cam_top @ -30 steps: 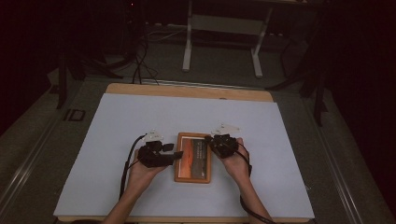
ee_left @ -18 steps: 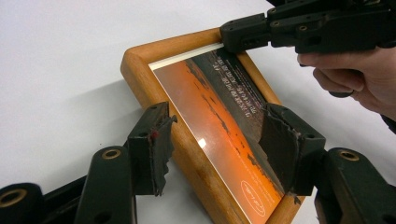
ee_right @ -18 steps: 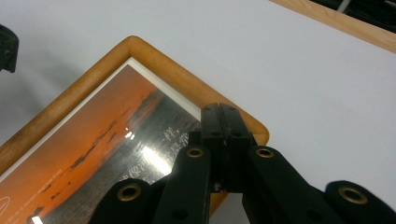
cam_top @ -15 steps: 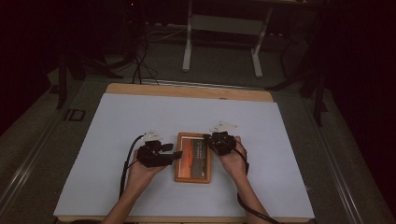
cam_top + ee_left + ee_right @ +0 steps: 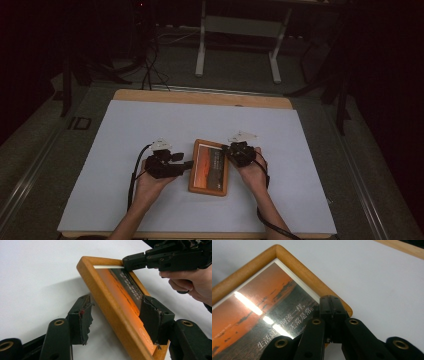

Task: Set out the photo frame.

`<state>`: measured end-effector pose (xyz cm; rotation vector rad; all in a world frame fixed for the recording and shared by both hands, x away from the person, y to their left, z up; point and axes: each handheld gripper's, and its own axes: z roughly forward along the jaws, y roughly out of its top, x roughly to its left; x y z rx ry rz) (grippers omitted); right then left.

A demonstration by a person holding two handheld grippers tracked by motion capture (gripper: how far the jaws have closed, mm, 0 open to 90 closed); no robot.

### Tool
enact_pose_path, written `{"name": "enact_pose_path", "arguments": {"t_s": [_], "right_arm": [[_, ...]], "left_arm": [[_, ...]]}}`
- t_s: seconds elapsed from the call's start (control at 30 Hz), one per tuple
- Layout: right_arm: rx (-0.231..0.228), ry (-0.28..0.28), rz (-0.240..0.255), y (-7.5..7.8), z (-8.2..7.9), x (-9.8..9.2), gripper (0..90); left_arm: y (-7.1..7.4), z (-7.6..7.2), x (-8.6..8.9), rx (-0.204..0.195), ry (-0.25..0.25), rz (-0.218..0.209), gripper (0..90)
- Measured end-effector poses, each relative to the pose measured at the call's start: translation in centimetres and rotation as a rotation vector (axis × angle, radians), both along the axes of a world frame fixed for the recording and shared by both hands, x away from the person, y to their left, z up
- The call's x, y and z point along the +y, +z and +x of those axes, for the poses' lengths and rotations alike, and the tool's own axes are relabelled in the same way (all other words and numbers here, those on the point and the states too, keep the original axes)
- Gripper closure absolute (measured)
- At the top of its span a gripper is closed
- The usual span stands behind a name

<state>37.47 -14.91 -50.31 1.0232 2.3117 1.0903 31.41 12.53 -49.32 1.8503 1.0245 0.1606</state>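
Observation:
A wooden picture frame [image 5: 209, 175] with an orange sunset print lies flat on the white table cover. My left gripper [image 5: 189, 164] comes at it from the left. In the left gripper view its jaws [image 5: 116, 300] straddle the frame's [image 5: 112, 307] near side rail. One pad [image 5: 150, 317] stands over the print, and the other pad [image 5: 83, 317] sits just outside the rail with a thin gap. My right gripper [image 5: 226, 150] is shut, jaws pressed together with nothing between them. Its tip [image 5: 331, 300] rests at the frame's [image 5: 294, 267] far right corner, and it shows again [image 5: 127, 261] in the left gripper view.
The white cover [image 5: 150, 125] spans a wooden table whose bare edge [image 5: 200, 97] shows at the back. Cables trail from both grippers toward the person's forearms. Beyond the table, the dark floor holds a stand's legs [image 5: 235, 45] and loose cables.

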Motion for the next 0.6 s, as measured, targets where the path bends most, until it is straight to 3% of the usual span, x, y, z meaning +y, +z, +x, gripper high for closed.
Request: {"name": "enact_pose_path", "arguments": {"t_s": [0.6], "right_arm": [[0.034,-0.033,-0.019,-0.71,0.72,-0.60,89.9]], "left_arm": [[0.21,-0.14,0.07,0.021,0.007,-0.016,41.0]]}}
